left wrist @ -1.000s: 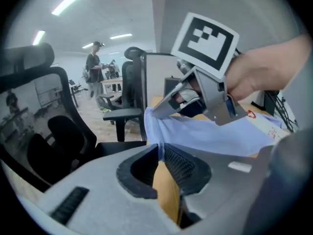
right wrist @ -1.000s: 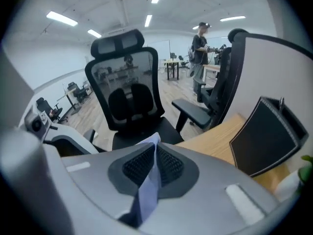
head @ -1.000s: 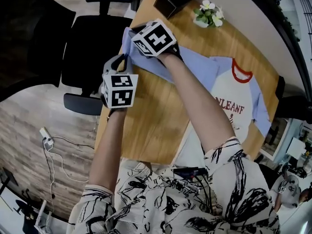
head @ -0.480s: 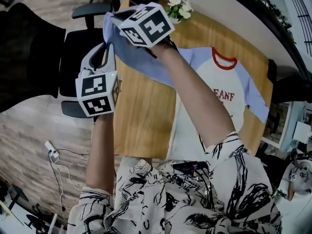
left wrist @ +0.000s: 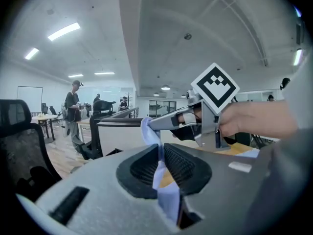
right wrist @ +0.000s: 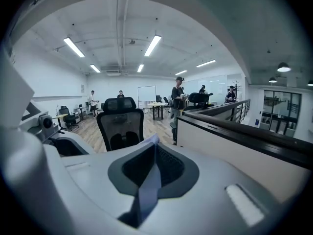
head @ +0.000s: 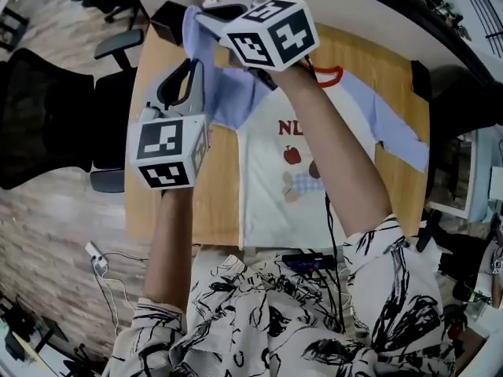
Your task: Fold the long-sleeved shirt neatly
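Note:
The long-sleeved shirt (head: 283,187), with a white body, red collar and light-blue sleeves, lies spread on the wooden table (head: 212,203). Its left sleeve (head: 228,93) is lifted off the table, stretched between both grippers. My left gripper (head: 194,61) is shut on the sleeve; in the left gripper view the blue cloth (left wrist: 159,165) is pinched between the ribbed pads. My right gripper (head: 203,10) is higher and farther away, shut on the sleeve end (right wrist: 151,168). The left gripper view also shows the right gripper (left wrist: 154,125) clamping that cloth strip. My arm hides the shirt's chest.
The other sleeve (head: 401,132) lies flat towards the table's right edge. A black office chair (head: 47,116) stands left of the table, and a dark box (head: 167,23) sits at its far left corner. Cables (head: 102,261) trail on the floor. People (left wrist: 73,111) stand far off.
Both grippers have risen, bringing the sleeve up off the table and over toward the shirt body. More of the shirt's front and print now shows.

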Demonstrator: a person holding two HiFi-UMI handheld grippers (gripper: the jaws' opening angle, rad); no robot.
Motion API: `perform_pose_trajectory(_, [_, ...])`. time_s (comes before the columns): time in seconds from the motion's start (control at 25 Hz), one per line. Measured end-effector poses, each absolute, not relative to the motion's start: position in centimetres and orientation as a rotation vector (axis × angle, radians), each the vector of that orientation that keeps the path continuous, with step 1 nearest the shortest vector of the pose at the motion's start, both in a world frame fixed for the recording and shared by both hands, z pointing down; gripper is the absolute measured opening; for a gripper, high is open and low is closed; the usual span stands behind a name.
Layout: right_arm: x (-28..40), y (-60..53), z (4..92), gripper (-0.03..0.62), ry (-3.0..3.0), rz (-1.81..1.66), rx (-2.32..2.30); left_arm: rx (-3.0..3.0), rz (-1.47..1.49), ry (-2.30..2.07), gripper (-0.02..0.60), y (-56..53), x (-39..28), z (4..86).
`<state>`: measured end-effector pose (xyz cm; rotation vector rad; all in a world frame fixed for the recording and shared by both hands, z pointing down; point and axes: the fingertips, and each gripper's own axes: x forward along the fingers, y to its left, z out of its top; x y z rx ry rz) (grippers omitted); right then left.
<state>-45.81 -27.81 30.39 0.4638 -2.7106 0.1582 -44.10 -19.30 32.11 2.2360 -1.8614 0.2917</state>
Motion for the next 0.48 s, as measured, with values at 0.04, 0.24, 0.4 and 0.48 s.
perform_pose_trajectory(0.04, [-43.9, -27.9, 29.8, 0.025, -2.717, 0.157, 0.476, 2.248, 0.291, -1.858, 0.046, -19.3, -42.4, 31.6])
perform_pose_trajectory(0.24, [-34.7, -28.4, 28.1, 0.025, -2.728, 0.138, 0.532, 2.304, 0.28, -1.825, 0.046, -19.9, -33.3, 29.4])
perform_pose_trajectory(0.4, [-27.7, -28.8, 27.1, 0.025, -2.724, 0.124, 0.57, 2.352, 0.269, -1.778, 0.046, -20.3, -25.6, 28.2])
perform_pose_trajectory(0.48, [-24.3, -28.9, 27.2, 0.025, -2.712, 0.115, 0.581, 2.369, 0.275, -1.752, 0.046, -20.5, -22.0, 28.4])
